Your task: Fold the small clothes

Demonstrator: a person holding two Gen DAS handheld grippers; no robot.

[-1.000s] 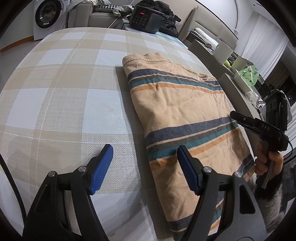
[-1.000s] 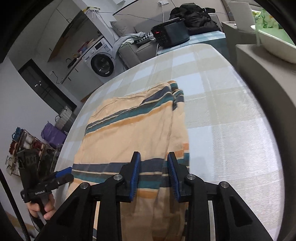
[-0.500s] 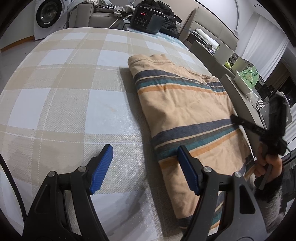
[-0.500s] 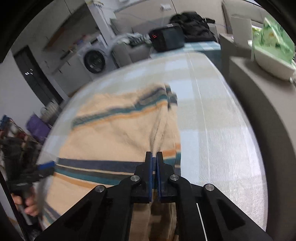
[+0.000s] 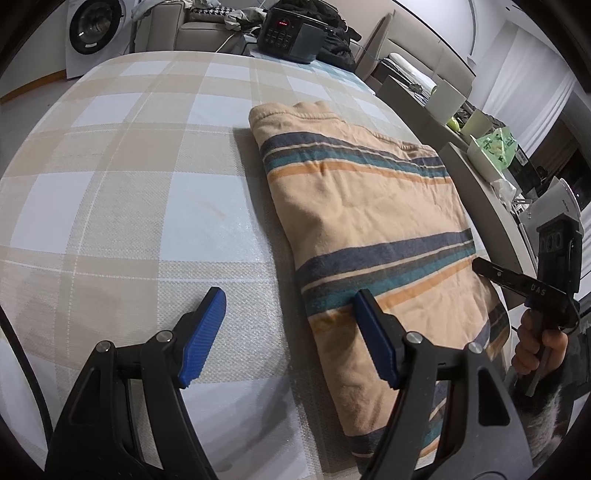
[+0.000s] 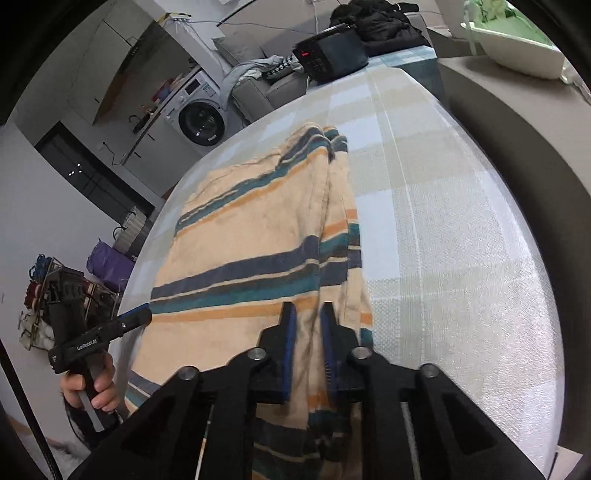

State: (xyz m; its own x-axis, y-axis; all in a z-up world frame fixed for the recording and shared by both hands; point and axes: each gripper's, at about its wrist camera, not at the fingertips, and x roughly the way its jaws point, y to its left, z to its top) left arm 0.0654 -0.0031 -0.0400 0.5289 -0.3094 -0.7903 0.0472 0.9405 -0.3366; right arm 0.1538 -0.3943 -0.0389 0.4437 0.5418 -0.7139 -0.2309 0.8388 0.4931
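Peach striped garment (image 5: 373, 225) folded on checked tablecloth (image 5: 129, 184), left tongs (image 5: 288, 332) spread wide.

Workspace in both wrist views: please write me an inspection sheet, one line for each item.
Surface: table with checked cloth, beige and pale blue squares, a faint stain on it.
Job's things: one striped garment, folded, lying flat on the cloth.
Clutter: nothing seen on the cloth besides the garment.
Grippers: left gripper open wide above the garment's edge; right gripper slightly open, fabric between its fingers, contact not clear.
Cables: a dark cable at the lower left edge of the left view.
Surroundings: washing machine, black appliance with red display, sofa with clothes.
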